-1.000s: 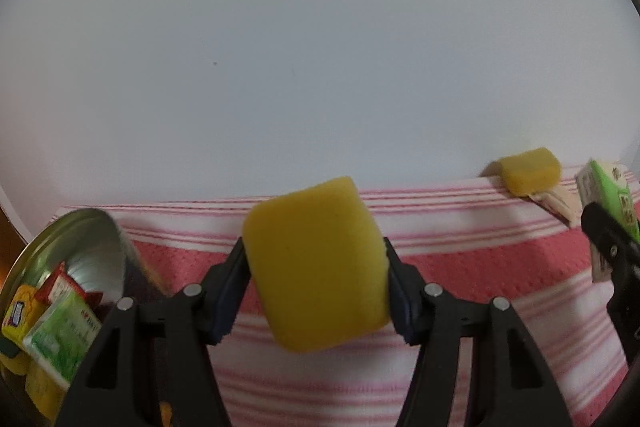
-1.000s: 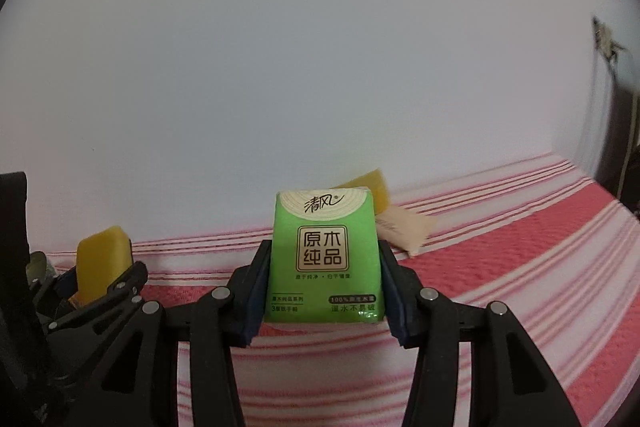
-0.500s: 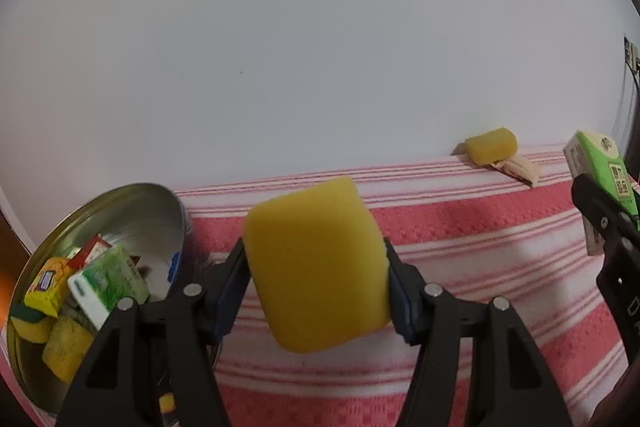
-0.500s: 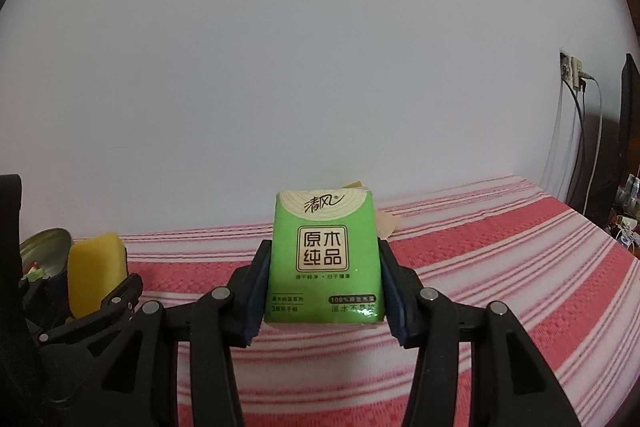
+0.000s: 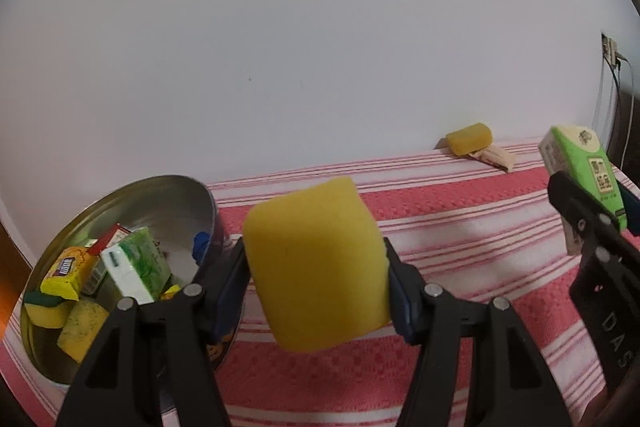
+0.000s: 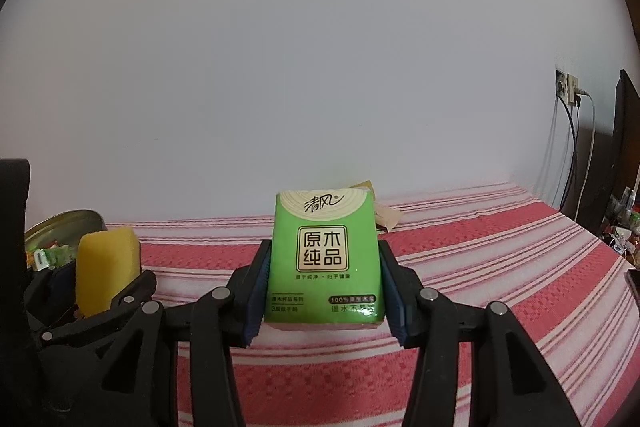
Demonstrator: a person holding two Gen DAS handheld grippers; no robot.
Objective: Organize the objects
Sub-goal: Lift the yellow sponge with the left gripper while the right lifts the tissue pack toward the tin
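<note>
Carrying stuff toward the tin is what this looks like to me. The left gripper is clamped on a yellow sponge, a soft rounded block with a fine matte grain, pads pressing both its sides. The right gripper has its pads squeezed onto a green tissue pack, glossy plastic wrap, standing tall between the jaws with its long side upright.

Key thing: the tin sits down and to the left of the left gripper, just beside it, and it's off at the far left of the right view. So the left hand is clearly nearer and the sponge probably goes in first.

It's a round shiny metal tin, already holding sponges, another green pack and some snack wrappers. A second yellow sponge and a beige packet lie by the wall, well apart, on the red and white striped woven cloth.
</note>
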